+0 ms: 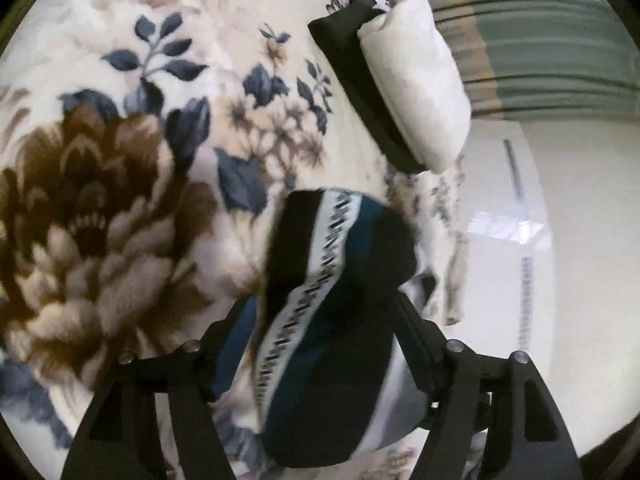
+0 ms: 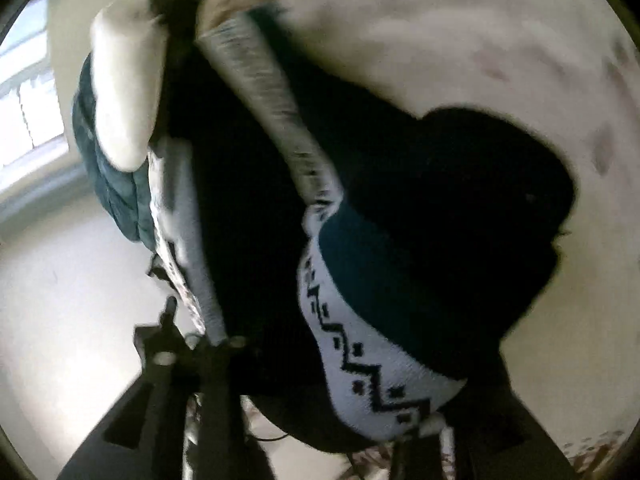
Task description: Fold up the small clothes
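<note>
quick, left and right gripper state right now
left gripper: closed on the patterned sock.
right gripper: sock between its jaws, too blurred and dark to tell the grip.

Knitted garment (image 1: 340, 320) (image 2: 380, 280): black and teal, white zigzag-patterned band, bunched and lifted near the bed's right edge.

No readable text in either view

No letters, numbers, brand marks or signs can be made out. The knitted garment (image 1: 320, 320) carries only a black zigzag-and-dot pattern on its white band, which is decoration and not writing, and the blanket (image 1: 120, 160) at the left of the left wrist view shows only printed flowers and leaves. Faint dark marks on the white surface at the right of that view are too blurred to read.
</note>
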{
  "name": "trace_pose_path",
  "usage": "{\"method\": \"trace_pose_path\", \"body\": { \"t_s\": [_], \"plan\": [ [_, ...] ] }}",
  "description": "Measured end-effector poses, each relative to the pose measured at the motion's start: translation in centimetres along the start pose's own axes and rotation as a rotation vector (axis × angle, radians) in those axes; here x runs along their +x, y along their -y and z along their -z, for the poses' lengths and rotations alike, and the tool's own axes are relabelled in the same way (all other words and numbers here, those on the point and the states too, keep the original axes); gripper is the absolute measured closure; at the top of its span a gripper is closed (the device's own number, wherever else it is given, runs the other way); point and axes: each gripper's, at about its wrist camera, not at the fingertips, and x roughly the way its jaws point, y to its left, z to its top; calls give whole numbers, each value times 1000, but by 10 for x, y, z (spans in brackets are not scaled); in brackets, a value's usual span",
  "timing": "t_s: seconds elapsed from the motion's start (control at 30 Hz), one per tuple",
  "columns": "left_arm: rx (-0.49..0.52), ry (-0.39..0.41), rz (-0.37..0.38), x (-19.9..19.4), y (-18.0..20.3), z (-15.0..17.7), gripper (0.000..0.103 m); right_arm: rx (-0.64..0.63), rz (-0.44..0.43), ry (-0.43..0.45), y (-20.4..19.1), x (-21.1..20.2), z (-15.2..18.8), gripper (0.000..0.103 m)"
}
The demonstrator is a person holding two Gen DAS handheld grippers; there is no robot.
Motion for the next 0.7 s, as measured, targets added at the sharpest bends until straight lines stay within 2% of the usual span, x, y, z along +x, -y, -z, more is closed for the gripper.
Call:
{"method": "trace_pose_path", "body": {
  "t_s": [0.03, 0.1, 0.17, 0.23, 0.3, 0.4, 0.5, 0.53, 0.57, 0.6, 0.63, 0.7],
  "plan": [
    [12, 2, -4, 2, 2, 6, 36, 11, -2, -7, 5, -5, -3, 51],
    [2, -10, 6, 11, -1, 18, 34, -31, 21, 3, 5, -21, -4, 46],
    [8, -25, 9, 28, 1, 26, 34, -93, 46, 2, -1, -38, -5, 44],
    [49, -30, -21, 46, 7, 23, 34, -167, 86, 27, -15, -55, -3, 33],
    [76, -24, -31, 56, 11, 17, 31, -248, 115, 49, -34, -65, -3, 33],
    [26, -28, 20, 67, 3, 2, 29, -336, 169, 95, -54, -77, -17, 27],
    [-31, -20, 78, 63, -5, -1, 29, -323, 173, 93, -48, -74, -45, 27],
    [-37, -13, 84, 60, -5, 0, 32, -314, 170, 81, -46, -71, -51, 27],
    [-38, -6, 91, 58, -2, 2, 41, -298, 163, 71, -49, -59, -55, 27],
    [-34, -7, 87, 53, 1, 2, 66, -275, 143, 60, -43, -52, -64, 27],
    [-32, -9, 82, 47, 4, 0, 71, -265, 127, 60, -38, -52, -70, 27],
    [-7, -2, 53, 35, 13, -7, 75, -283, 98, 85, -44, -40, -82, 27]
  ]
}}
